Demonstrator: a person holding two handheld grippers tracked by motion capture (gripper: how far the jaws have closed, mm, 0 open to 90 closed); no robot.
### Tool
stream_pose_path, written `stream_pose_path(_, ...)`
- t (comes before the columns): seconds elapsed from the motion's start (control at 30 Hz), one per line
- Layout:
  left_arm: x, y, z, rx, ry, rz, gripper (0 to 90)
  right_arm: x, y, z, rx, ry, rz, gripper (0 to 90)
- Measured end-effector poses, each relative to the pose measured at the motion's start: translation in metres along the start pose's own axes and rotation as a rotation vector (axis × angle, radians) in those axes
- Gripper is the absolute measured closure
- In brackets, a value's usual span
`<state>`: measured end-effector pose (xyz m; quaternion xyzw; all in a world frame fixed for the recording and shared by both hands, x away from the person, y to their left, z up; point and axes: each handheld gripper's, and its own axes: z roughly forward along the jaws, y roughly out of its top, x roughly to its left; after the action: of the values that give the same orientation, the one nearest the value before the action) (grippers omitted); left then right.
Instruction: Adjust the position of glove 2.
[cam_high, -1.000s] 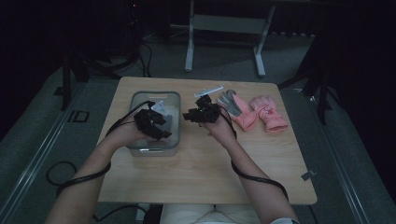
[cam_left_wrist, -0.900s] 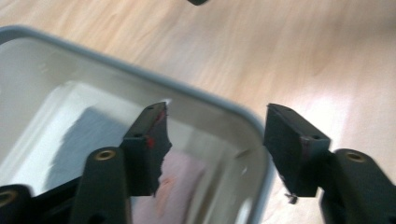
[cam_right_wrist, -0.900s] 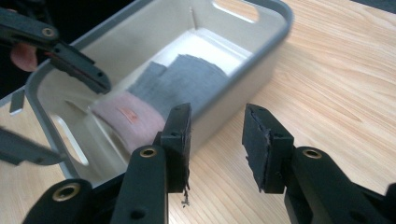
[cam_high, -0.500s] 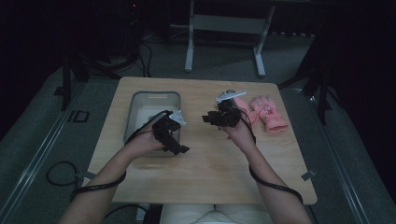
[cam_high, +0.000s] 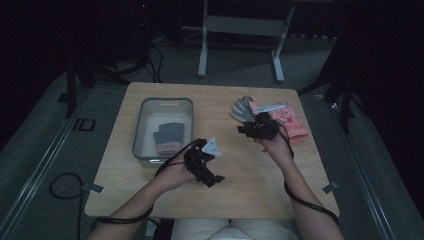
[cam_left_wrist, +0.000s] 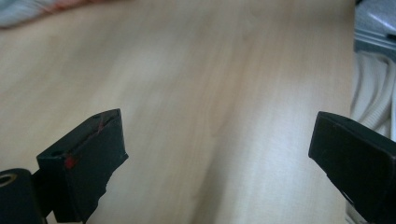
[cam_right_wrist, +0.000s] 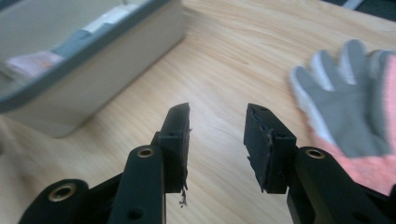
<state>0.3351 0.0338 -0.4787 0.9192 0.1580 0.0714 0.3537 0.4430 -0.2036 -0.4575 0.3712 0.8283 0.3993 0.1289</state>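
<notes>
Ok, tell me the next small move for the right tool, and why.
Probably ease the right tool toward the grey glove and close on it. One glove already lies in the bin, the right tool's jaws stand open and empty, and the grey glove lies just beside them on the table.

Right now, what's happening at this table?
A person holds a gripper in each hand over a wooden table. The left gripper is open and empty near the grey bin, where a dark glove lies. The right gripper, also open, points toward a grey glove resting on pink gloves.
</notes>
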Motion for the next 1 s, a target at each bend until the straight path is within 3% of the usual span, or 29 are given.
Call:
stream_pose_path(0.07, -0.004, -0.001, 0.004, 0.004, 0.014, 0.012, 3.2, -0.004, -0.002, -0.002, -0.002, -0.016, -0.004, 60.5)
stream_pose_path(0.17, -0.014, -0.007, 0.016, 0.02, 0.026, 0.039, 3.6, -0.021, -0.008, -0.006, -0.003, -0.063, 0.0, 61.7)
stream_pose_path(0.3, -0.024, -0.019, 0.033, 0.062, 0.001, 0.065, 3.7, -0.037, -0.009, -0.008, -0.007, -0.096, 0.022, 63.5)
stream_pose_path(0.33, -0.026, -0.027, 0.042, 0.076, -0.027, 0.07, 3.7, -0.047, -0.006, -0.009, -0.007, -0.114, 0.035, 65.0)
stream_pose_path(0.4, -0.028, -0.031, 0.045, 0.08, -0.048, 0.075, 3.7, -0.051, -0.005, -0.009, -0.004, -0.124, 0.034, 65.4)
stream_pose_path(0.43, -0.035, -0.037, 0.05, 0.09, -0.056, 0.096, 4.1, -0.058, -0.001, -0.007, -0.001, -0.133, 0.028, 65.8)
stream_pose_path(0.53, -0.04, -0.043, 0.053, 0.089, -0.083, 0.099, 4.0, -0.064, 0.003, -0.004, 0.002, -0.139, 0.019, 66.0)
stream_pose_path(0.6, -0.043, -0.047, 0.054, 0.05, -0.075, 0.118, 4.0, -0.069, 0.005, 0.001, 0.008, -0.137, 0.004, 67.0)
stream_pose_path(0.7, -0.042, -0.051, 0.053, 0.06, -0.058, 0.113, 4.1, -0.078, 0.01, 0.021, 0.066, -0.134, -0.022, 67.2)
stream_pose_path(0.73, -0.041, -0.052, 0.052, 0.052, -0.034, 0.117, 4.1, -0.08, 0.011, 0.028, 0.099, -0.141, -0.031, 67.6)
stream_pose_path(0.8, -0.04, -0.056, 0.049, 0.024, -0.011, 0.115, 4.0, -0.084, 0.012, 0.034, 0.112, -0.144, -0.022, 68.1)
stream_pose_path(0.83, -0.039, -0.059, 0.048, -0.005, -0.006, 0.095, 4.1, -0.09, 0.013, 0.045, 0.137, -0.154, -0.019, 68.8)
stream_pose_path(0.9, -0.036, -0.063, 0.046, -0.035, -0.009, 0.064, 4.1, -0.091, 0.014, 0.049, 0.147, -0.156, -0.029, 68.4)
stream_pose_path(1.0, -0.035, -0.066, 0.047, -0.03, 0.008, 0.045, 4.1, -0.097, 0.015, 0.061, 0.168, -0.168, -0.062, 66.1)
